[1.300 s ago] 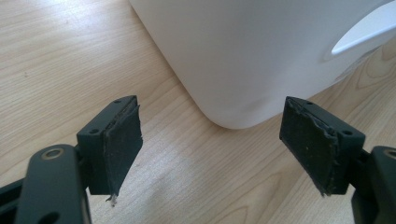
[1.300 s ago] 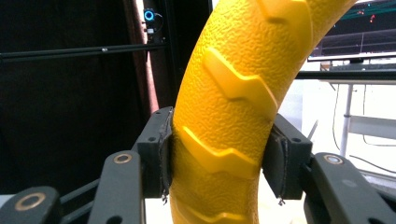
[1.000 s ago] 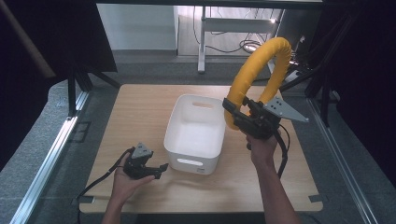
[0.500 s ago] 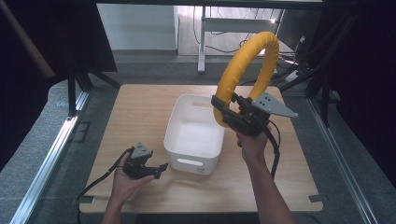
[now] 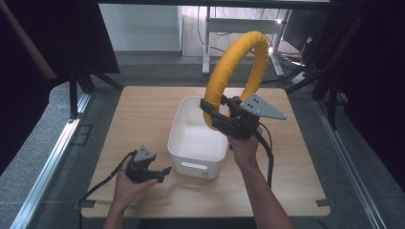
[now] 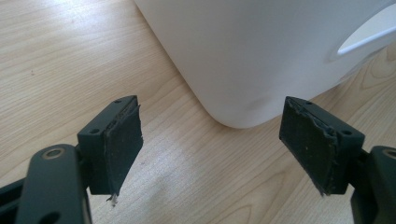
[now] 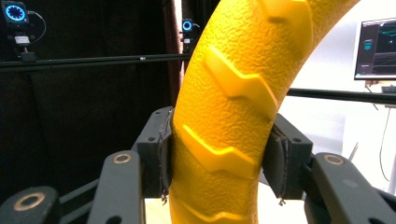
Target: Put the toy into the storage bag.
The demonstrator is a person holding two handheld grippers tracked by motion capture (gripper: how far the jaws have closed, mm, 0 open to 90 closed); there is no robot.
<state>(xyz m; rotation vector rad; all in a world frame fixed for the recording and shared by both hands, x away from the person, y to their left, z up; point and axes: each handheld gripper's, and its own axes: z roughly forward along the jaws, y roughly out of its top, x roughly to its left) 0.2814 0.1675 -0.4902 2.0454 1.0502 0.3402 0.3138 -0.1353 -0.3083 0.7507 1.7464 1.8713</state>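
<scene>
A big yellow ring [image 5: 236, 71] with raised tread marks stands upright in the air over the right side of the white bin [image 5: 191, 151]. My right gripper [image 5: 214, 117] is shut on its lower part; in the right gripper view both pads press the yellow ring [image 7: 224, 121] from either side at my right gripper [image 7: 219, 158]. My left gripper [image 5: 165, 172] rests on the table just left of the bin's near corner, open. In the left gripper view my left gripper [image 6: 215, 149] holds nothing, and the white bin [image 6: 261, 51] wall with a handle cut-out stands right ahead.
The wooden table [image 5: 138, 114] has bare surface left of and behind the bin. A black cable [image 5: 102, 183] trails from the left gripper over the front edge. Metal frame legs and dark curtains surround the table.
My right gripper has carried the yellow ring leftward, from beside the bin's right edge to above its right side. The left gripper has stayed put.
</scene>
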